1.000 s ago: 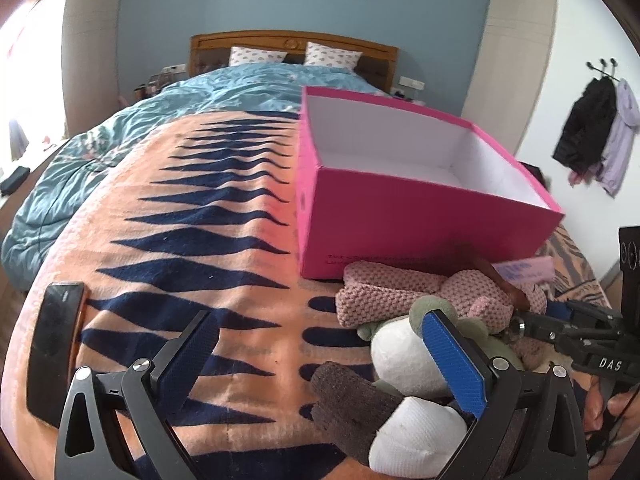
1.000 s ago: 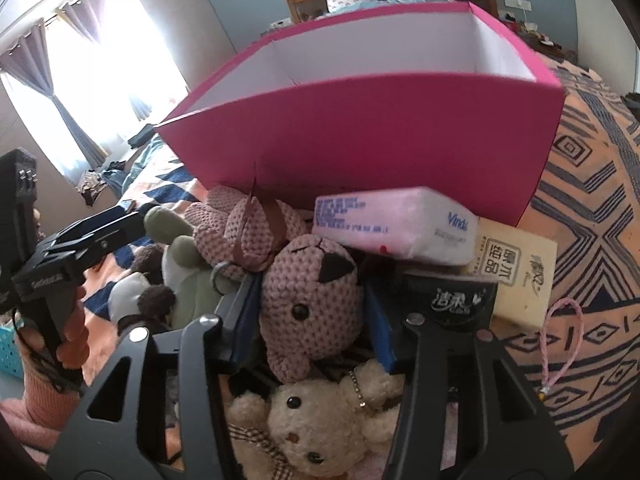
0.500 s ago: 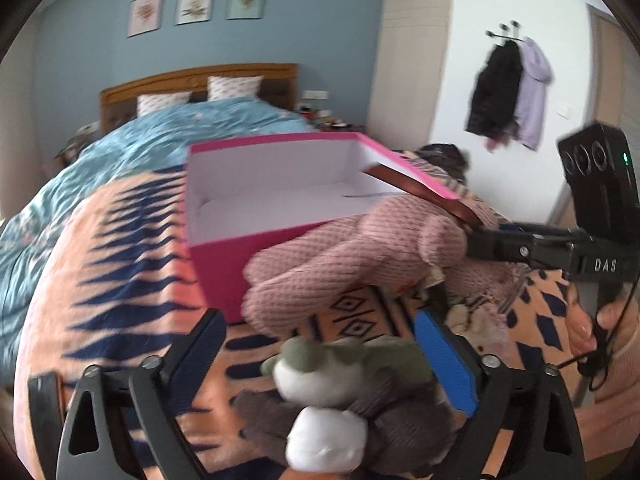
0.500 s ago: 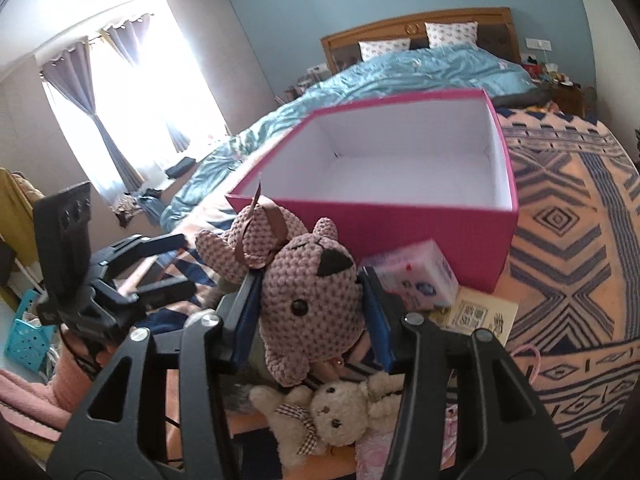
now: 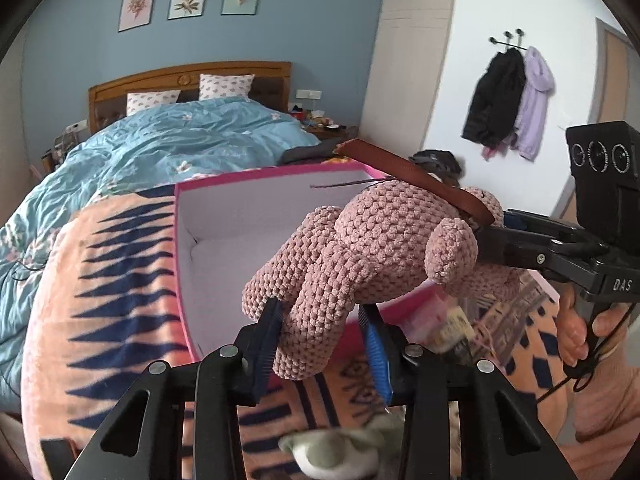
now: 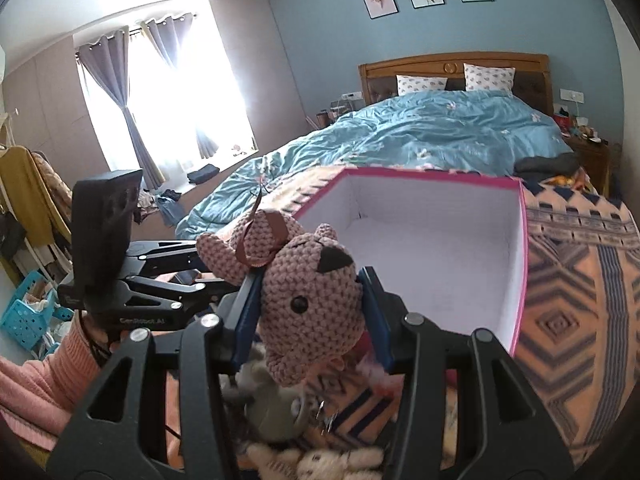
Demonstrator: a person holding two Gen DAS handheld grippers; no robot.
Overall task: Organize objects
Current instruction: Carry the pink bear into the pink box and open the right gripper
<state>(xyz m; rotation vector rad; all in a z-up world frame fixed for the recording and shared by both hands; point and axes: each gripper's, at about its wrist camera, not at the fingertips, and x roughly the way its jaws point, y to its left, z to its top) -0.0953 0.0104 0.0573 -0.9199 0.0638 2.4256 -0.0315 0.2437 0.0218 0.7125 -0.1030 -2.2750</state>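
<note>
A pink crocheted bear (image 5: pixel 372 252) with a brown ribbon hangs in the air in front of the open pink box (image 5: pixel 224 240). My right gripper (image 6: pixel 310 308) is shut on the bear's head (image 6: pixel 308 296). My left gripper (image 5: pixel 320 344) is shut on the bear's leg, its blue pads against both sides. The right gripper also shows in the left wrist view (image 5: pixel 520 240), holding the head from the right. The pink box (image 6: pixel 440 256) with its white inside stands empty on the orange patterned blanket.
A grey-green plush toy (image 5: pixel 336 452) lies below my left gripper. It also shows under my right gripper (image 6: pixel 276 408), beside a cream teddy bear (image 6: pixel 320 460). Tissue packs (image 5: pixel 448 320) lie by the box's right corner. A blue duvet (image 6: pixel 420 132) covers the bed behind.
My right gripper has lifted the pink bear off the pile, up level with the box rim. My left gripper has risen, closed in and shut on the bear's leg.
</note>
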